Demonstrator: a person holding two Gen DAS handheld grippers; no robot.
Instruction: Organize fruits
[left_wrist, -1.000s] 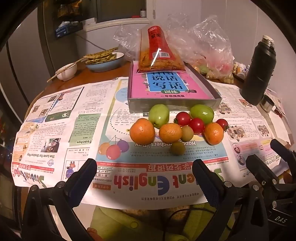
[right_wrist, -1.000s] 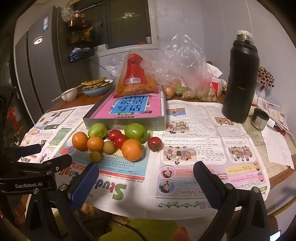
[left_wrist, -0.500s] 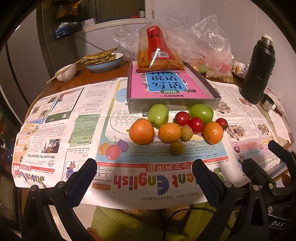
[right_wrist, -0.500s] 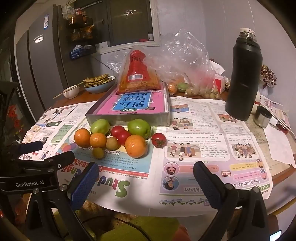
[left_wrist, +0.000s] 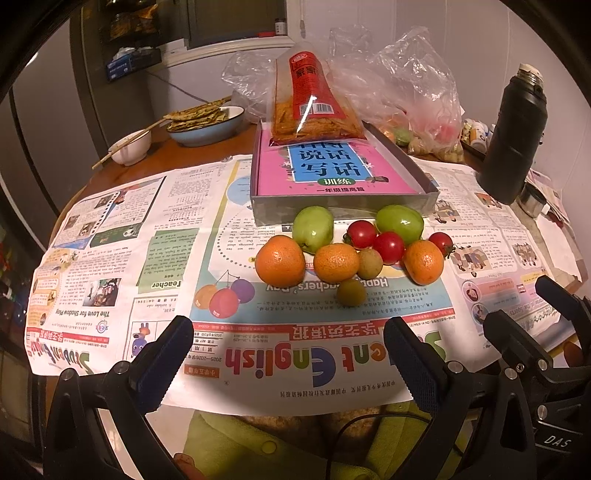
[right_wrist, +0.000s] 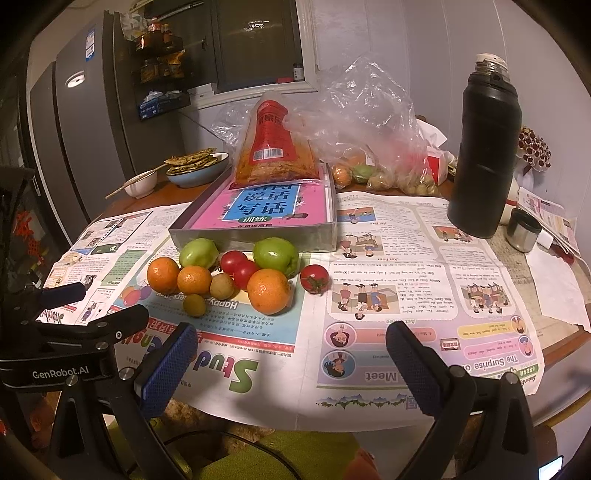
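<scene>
On newspaper (left_wrist: 177, 258): fruit cluster (left_wrist: 351, 254) before tray (left_wrist: 343, 210) | left claw (left_wrist: 288, 354) spread | right claw (right_wrist: 291, 358) spread

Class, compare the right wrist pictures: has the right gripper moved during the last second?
Yes. The right gripper has edged forward towards the fruit: the black flask and the grey tray now sit larger and nearer in its view. Its jaws stand open.
</scene>
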